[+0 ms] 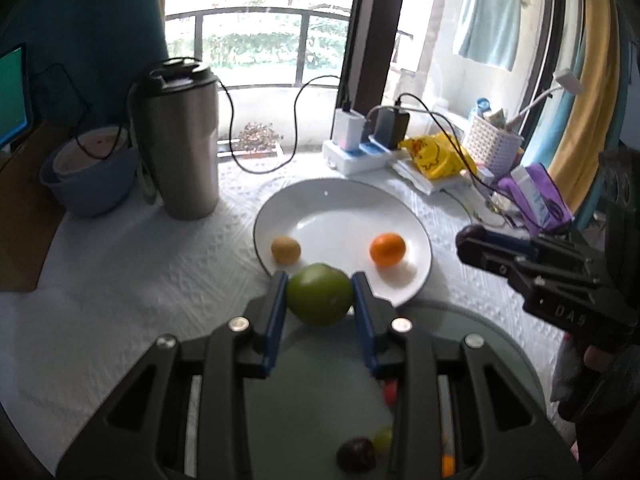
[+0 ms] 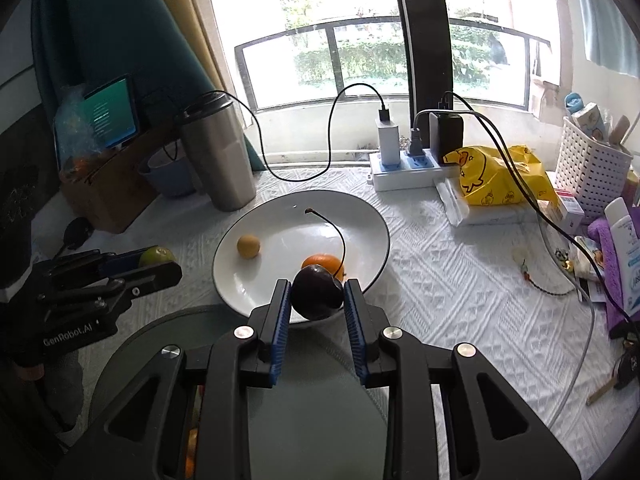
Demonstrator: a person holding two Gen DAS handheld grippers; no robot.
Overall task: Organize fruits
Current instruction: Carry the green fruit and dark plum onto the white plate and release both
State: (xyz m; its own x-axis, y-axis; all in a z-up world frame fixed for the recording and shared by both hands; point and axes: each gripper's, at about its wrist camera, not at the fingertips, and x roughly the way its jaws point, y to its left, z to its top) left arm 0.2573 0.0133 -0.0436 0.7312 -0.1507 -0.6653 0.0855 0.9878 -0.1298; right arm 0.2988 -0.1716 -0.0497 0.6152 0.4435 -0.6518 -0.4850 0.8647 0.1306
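My left gripper (image 1: pixel 320 280) is shut on a green fruit (image 1: pixel 320 294), held above the near edge of a white plate (image 1: pixel 340 204). The plate holds an orange (image 1: pixel 387 249) and a small tan fruit (image 1: pixel 285 249). My right gripper (image 2: pixel 317 286) is shut on a dark cherry (image 2: pixel 316 291) with a long stem, above the plate's (image 2: pixel 280 216) near rim. The orange (image 2: pixel 320 261) sits just behind the cherry; the tan fruit (image 2: pixel 248 245) lies at the left. The left gripper (image 2: pixel 160 266) with the green fruit (image 2: pixel 157 255) shows at the left. A grey-green plate (image 1: pixel 320 380) beneath me holds a dark fruit (image 1: pixel 356 454).
A steel tumbler (image 1: pixel 178 140) and a blue bowl (image 1: pixel 92 184) stand at the back left. A power strip (image 2: pixel 404 168) with chargers, a yellow bag (image 2: pixel 496 178), a white basket (image 2: pixel 592 168) and purple items (image 2: pixel 616 256) crowd the back right. Cables trail over the white cloth (image 2: pixel 440 260).
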